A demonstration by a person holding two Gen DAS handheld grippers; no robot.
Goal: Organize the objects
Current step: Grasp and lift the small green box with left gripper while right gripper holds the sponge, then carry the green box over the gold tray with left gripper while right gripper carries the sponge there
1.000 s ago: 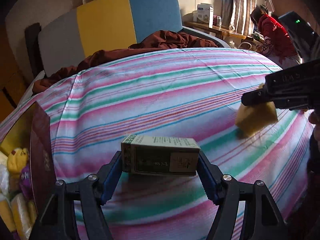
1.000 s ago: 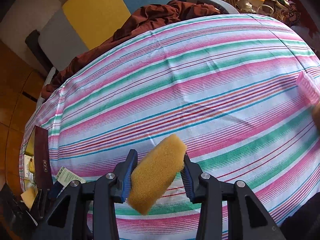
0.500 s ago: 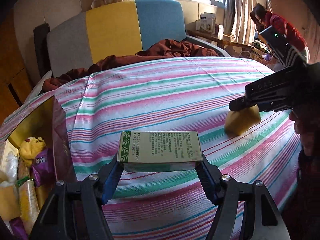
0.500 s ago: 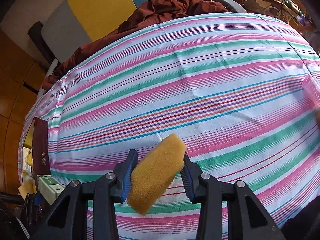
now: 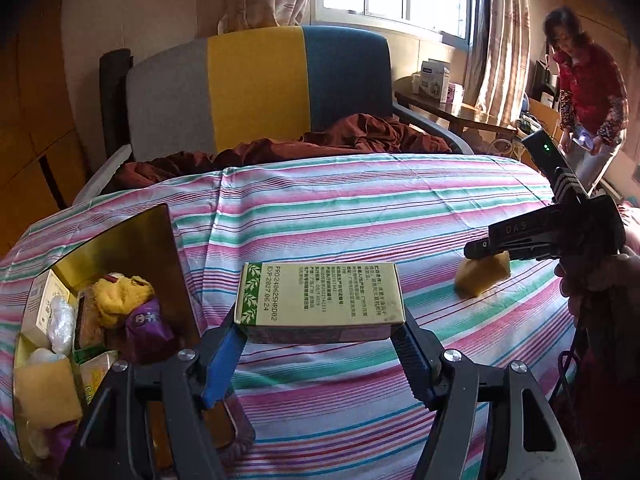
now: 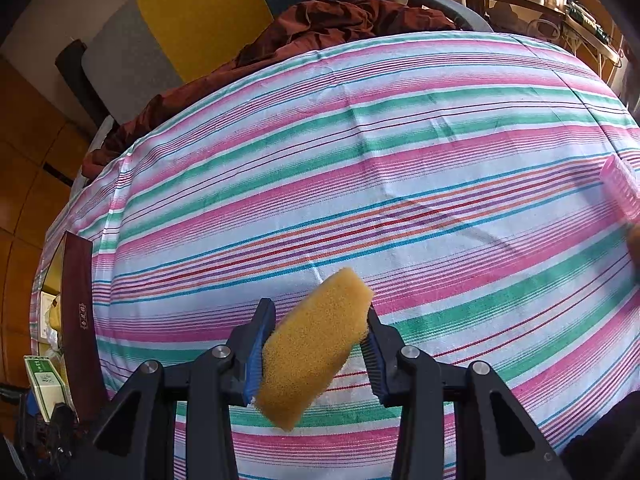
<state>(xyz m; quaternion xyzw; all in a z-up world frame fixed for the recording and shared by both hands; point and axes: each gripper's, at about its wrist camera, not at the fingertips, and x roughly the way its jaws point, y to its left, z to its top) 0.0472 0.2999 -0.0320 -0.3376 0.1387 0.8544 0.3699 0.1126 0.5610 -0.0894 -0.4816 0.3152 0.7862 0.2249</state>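
My left gripper (image 5: 320,344) is shut on a green-and-cream carton (image 5: 320,300) printed with text, held lengthwise above the striped bedspread (image 5: 360,208). The same carton (image 6: 42,380) shows at the far left of the right wrist view. My right gripper (image 6: 316,348) is shut on a yellow sponge (image 6: 316,344), tilted, just over the cloth. From the left wrist view that sponge (image 5: 484,276) hangs at the right under the right gripper (image 5: 486,254). An open maroon box with a gold lining (image 5: 132,240) stands at the left, holding several packets and a yellow cloth.
A pink ribbed item (image 6: 620,188) lies at the bedspread's right edge. A brown blanket (image 5: 340,140) is bunched before a grey, yellow and blue chair (image 5: 256,88). A person in red (image 5: 584,96) stands at the far right beside a wooden desk (image 5: 452,108).
The left gripper has risen and pulled back with the carton, bringing the open box more into view. The right gripper and sponge have stayed put.
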